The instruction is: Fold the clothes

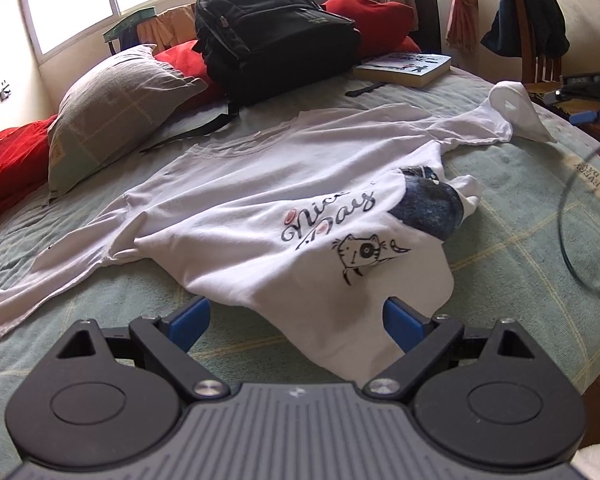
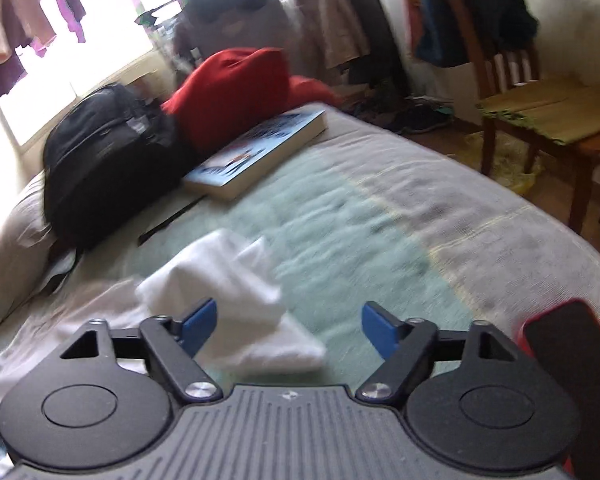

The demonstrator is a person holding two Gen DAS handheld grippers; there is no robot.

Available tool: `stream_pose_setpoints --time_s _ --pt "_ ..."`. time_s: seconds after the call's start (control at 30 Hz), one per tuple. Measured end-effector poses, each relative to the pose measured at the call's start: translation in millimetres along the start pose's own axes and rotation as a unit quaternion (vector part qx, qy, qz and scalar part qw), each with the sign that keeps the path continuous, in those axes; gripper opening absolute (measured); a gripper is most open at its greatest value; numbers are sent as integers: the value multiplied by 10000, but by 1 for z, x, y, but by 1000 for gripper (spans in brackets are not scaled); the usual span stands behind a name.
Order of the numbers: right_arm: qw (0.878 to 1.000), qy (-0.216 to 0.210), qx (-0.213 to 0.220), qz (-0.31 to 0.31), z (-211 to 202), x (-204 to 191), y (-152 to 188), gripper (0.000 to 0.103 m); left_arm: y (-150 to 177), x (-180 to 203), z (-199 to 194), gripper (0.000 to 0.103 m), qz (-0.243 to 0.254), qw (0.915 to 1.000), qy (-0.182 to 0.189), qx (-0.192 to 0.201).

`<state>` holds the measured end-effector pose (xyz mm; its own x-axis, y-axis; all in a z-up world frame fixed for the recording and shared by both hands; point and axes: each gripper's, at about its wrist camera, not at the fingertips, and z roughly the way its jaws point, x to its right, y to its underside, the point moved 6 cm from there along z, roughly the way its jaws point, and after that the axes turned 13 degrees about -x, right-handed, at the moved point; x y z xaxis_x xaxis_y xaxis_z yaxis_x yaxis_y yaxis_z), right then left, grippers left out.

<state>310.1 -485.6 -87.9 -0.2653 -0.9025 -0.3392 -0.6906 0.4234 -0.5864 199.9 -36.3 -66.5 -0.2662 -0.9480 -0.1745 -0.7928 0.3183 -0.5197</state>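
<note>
Both grippers open over a white shirt on the bed.

The left gripper has its blue fingers spread wide, straddling the near hem of the shirt, gripping nothing. The right gripper is equally wide, low over a bunched sleeve; that view is blurred. The shirt lies print-up mid-bed. A backpack, book and pillow sit along the far edge.

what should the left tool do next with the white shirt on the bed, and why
Probably ease the left tool forward and close on the near edge of the white shirt. It is open, with that rumpled edge lying between its fingers on the bedcover; nothing is gripped yet. The right tool is also open, by a sleeve.
</note>
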Motion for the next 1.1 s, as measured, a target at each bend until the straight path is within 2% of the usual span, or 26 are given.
stream_pose_setpoints --time_s 0.07,0.17,0.23,0.33,0.37,0.43,0.47,0.5,0.73,0.83,0.97,1.1 --pt "9994 330 -78 -103 14 -1 -6 77 -1 3 0 93 30 10000 -15 -11" --pt "9964 494 -551 -422 47 -15 1 68 -3 8 0 93 86 10000 -24 -19" --pt "9926 579 -711 -793 60 -28 13 67 -3 10 1 93 114 9999 -25 -34" --pt "9846 950 -638 -1325 70 -46 29 64 -4 9 3 93 114 9999 -81 -82" --pt "9821 999 -600 -1477 70 -52 33 54 -5 9 4 93 107 9999 -86 -88" --pt "9796 1021 -578 -1633 65 -57 33 41 -5 7 5 93 83 9999 -84 -96" --pt "9789 1023 -565 -1677 62 -58 32 24 -5 7 5 93 77 9999 -85 -92" --pt "9788 1073 -523 -1664 58 -57 28 17 -5 7 6 93 73 9999 -85 -89" --pt "9704 1941 -19 -1439 32 -28 -15 14 -4 3 5 93 26 9999 -78 -67" --pt "9599 2418 156 -1412 26 -12 -37 14 -4 2 4 93 5 10000 -79 -53" --pt "9545 2742 176 -1159 25 13 -63 14 -3 0 2 93 -26 10000 -83 -35" --pt "9486 3043 185 -851 19 35 -76 14 -3 -4 2 93 -77 9999 -112 -35"
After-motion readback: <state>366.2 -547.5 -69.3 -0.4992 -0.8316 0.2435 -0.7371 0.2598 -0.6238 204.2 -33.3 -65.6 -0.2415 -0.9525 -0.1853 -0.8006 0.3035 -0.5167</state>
